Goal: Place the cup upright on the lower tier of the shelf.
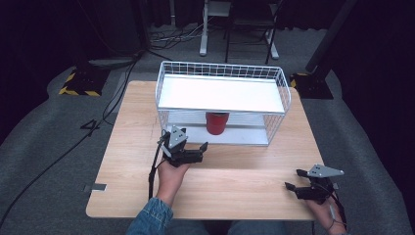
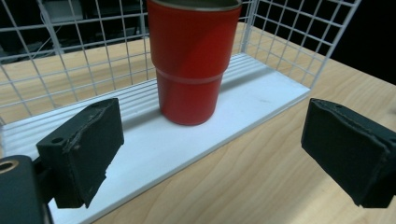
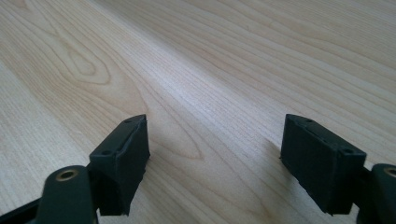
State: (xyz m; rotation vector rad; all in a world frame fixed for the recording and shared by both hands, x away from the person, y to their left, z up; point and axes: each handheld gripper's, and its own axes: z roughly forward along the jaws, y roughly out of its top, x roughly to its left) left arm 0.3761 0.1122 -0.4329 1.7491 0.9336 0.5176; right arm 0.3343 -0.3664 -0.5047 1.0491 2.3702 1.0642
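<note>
- One red cup (image 2: 191, 60) stands upright on the white lower shelf (image 2: 261, 100) of one wire rack (image 1: 222, 103), on one wooden table (image 1: 244, 181).
- Left gripper (image 1: 188, 152): jaws spread wide, holding nothing, aimed at the cup, short of it.
- Right gripper (image 1: 304, 180): jaws spread wide, empty, low over bare table near the front right corner.

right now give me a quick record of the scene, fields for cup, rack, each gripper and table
cup: red cup, upright on the lower shelf of the rack
rack: white wire rack, two white shelves, top shelf bare
left gripper: jaws open, in front of the cup, holding nothing
right gripper: jaws open, low over the table, holding nothing
table: light wood table
</note>
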